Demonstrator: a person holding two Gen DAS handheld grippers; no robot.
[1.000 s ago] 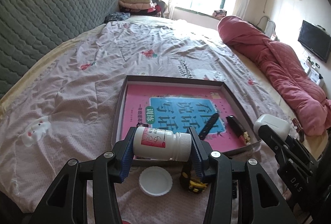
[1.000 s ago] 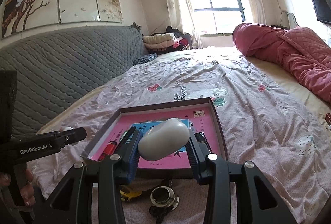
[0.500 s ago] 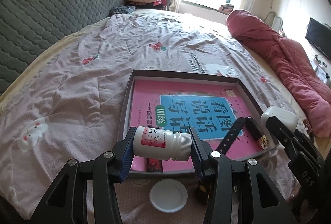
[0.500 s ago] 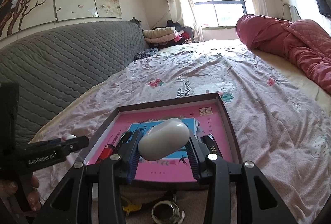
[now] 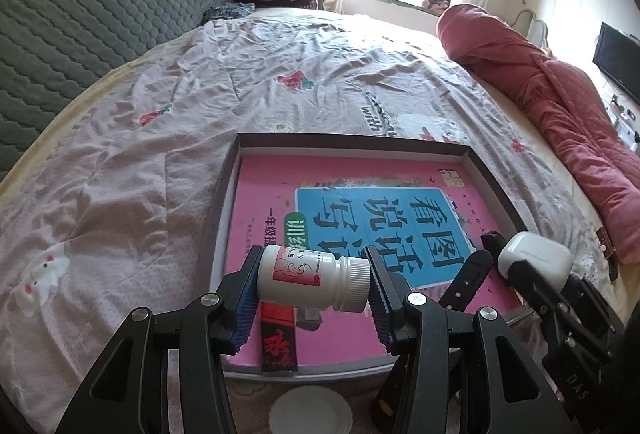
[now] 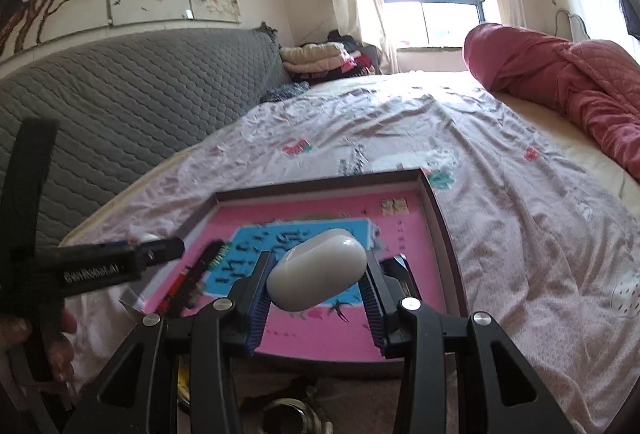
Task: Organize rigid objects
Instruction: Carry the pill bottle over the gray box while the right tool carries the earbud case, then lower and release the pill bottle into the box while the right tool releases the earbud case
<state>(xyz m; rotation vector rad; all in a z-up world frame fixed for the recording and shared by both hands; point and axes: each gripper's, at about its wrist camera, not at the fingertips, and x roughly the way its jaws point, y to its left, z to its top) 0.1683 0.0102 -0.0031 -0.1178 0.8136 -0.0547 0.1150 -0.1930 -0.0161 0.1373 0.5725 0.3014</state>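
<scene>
Left wrist view: left claw [image 5: 313, 284] grips a white pill bottle [image 5: 312, 277] over the tray's [image 5: 352, 145] near edge; right claw [image 6: 316, 284] grips a white case [image 6: 316, 274].

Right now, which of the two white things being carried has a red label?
The pill bottle, held sideways in the left gripper. It has a red label and ribbed cap; the earbuds case in the right gripper is plain smooth white.
</scene>
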